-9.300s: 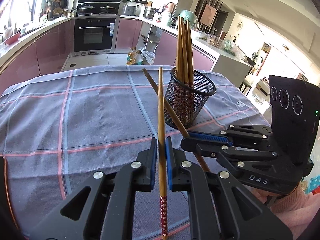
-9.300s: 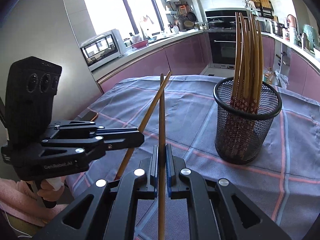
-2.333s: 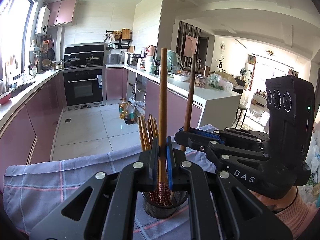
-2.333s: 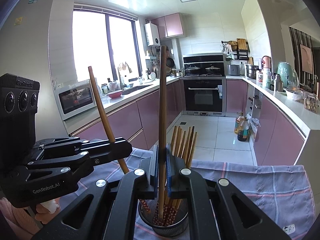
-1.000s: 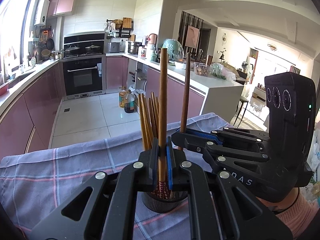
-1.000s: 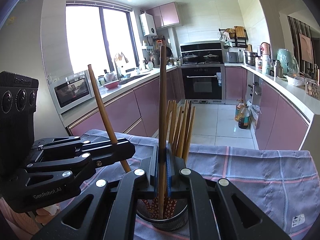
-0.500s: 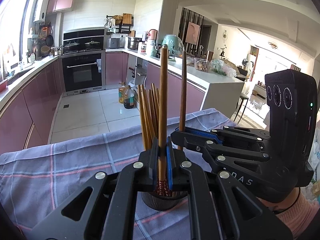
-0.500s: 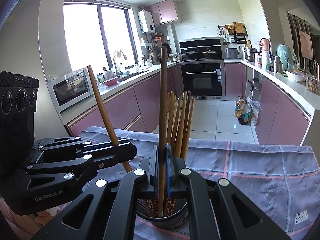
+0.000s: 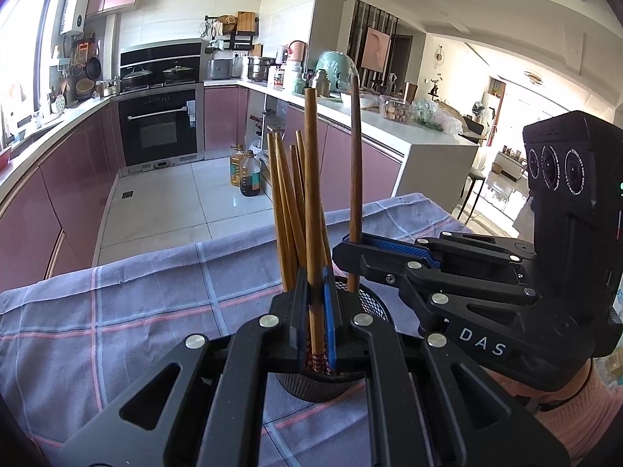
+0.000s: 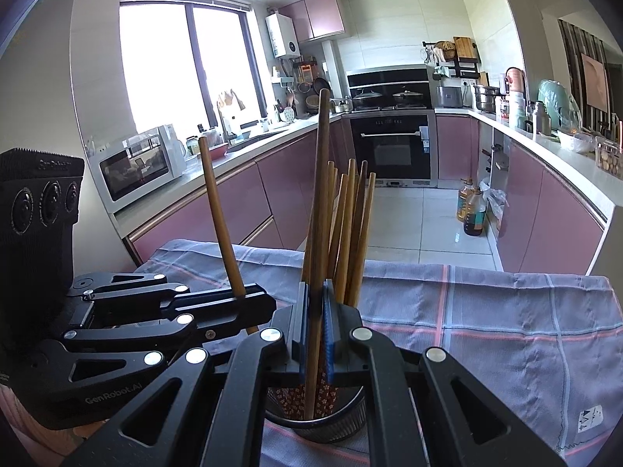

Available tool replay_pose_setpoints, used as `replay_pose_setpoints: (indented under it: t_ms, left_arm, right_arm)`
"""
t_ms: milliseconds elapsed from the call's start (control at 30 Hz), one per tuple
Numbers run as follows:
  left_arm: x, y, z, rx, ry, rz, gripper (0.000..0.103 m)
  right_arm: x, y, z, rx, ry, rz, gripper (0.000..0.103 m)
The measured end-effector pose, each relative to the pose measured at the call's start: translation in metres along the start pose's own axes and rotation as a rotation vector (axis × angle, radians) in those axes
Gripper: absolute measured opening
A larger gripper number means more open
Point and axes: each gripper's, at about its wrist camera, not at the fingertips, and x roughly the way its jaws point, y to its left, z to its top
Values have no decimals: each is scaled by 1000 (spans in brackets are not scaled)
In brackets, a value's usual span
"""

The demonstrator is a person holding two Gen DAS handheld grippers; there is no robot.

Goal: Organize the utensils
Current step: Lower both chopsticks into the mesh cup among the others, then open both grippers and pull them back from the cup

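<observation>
A black mesh holder [image 9: 370,303] stands on the checked cloth with several brown chopsticks [image 9: 286,210] upright in it; it also shows in the right wrist view [image 10: 331,424]. My left gripper [image 9: 314,311] is shut on one chopstick [image 9: 311,179], held upright, its patterned lower end inside the holder. My right gripper [image 10: 316,327] is shut on another chopstick [image 10: 321,179], also upright with its lower end in the holder. Each gripper shows in the other's view, the right [image 9: 350,249] and the left [image 10: 249,299], side by side above the holder.
The table carries a blue-grey cloth with pink lines [image 9: 136,311], and its far edge [image 10: 467,268] drops to a tiled floor. Pink kitchen cabinets, an oven [image 10: 391,148] and oil bottles [image 9: 245,175] stand beyond.
Both grippers have sunk lower with their chopsticks, so the holder sits closer under the fingers and the chopstick ends reach deeper into it.
</observation>
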Motion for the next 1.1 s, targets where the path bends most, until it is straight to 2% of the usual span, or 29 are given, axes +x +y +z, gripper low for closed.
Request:
replay_pose_setpoints:
  t_ms: [333,633,700,733,833,933,1000,1033,1067,1100]
  left_arm:
    - [21,11,-5,-8,39,6,8]
    - [25,20,-15,-23,48,0,11]
    - [25,24,-19,-29,51,-2,11]
    - [23,24,-21,-32,50,-2,12]
    - [16,28,-27,-42,33,7,21]
    - [0,31,-34,-54,-9,32,33]
    - [-13,35,-39,-56,-50,69,57]
    - [-20,35,-42,-58,-69,89,62]
    - [-27,38,-46,-60,-90,112,68]
    - [-33,40,-49,-61,-104,136,73]
  right_arm:
    - [9,-4,-2,27,27,-1,7]
    - [8,-8,-12,51,41,-3,7]
    - [6,-7,-16,49,43,-2,9]
    - [5,-6,-17,50,43,-2,14]
    - [-1,-4,-21,49,33,1,22]
    - [-10,0,-25,43,13,-5,39]
    - [-15,4,-28,33,-2,-13,47]
    - [-18,6,-29,31,-10,-20,57]
    - [-20,8,-31,28,-20,-27,63]
    - [-22,9,-32,23,-25,-31,64]
